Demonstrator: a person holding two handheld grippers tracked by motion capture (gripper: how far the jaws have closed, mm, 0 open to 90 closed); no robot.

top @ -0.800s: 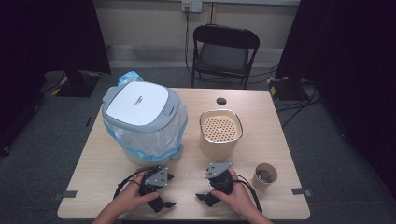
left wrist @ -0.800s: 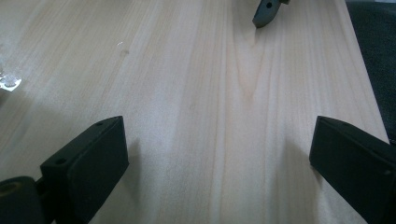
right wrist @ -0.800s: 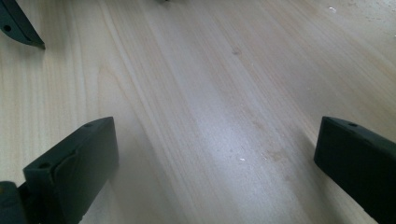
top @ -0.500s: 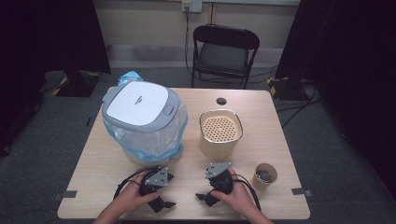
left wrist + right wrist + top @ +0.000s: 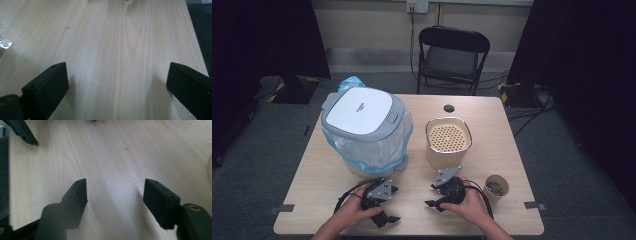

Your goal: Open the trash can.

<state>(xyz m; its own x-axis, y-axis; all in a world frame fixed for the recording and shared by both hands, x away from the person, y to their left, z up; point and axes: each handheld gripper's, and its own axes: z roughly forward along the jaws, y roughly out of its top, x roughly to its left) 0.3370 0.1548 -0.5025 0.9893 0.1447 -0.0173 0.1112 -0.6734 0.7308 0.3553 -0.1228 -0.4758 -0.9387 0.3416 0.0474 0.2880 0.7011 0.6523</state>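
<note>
I had both grippers released over the bare desk [image 5: 512, 145]: left gripper [image 5: 117, 82] gaping wide, right gripper [image 5: 115, 195] parted less, nothing between either pair of jaws.

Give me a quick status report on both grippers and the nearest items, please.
Left gripper and right gripper: open, empty, low over the table. Paper cup beside the right hand, untouched. Lidded bin and beige canister behind; nothing between.
</note>
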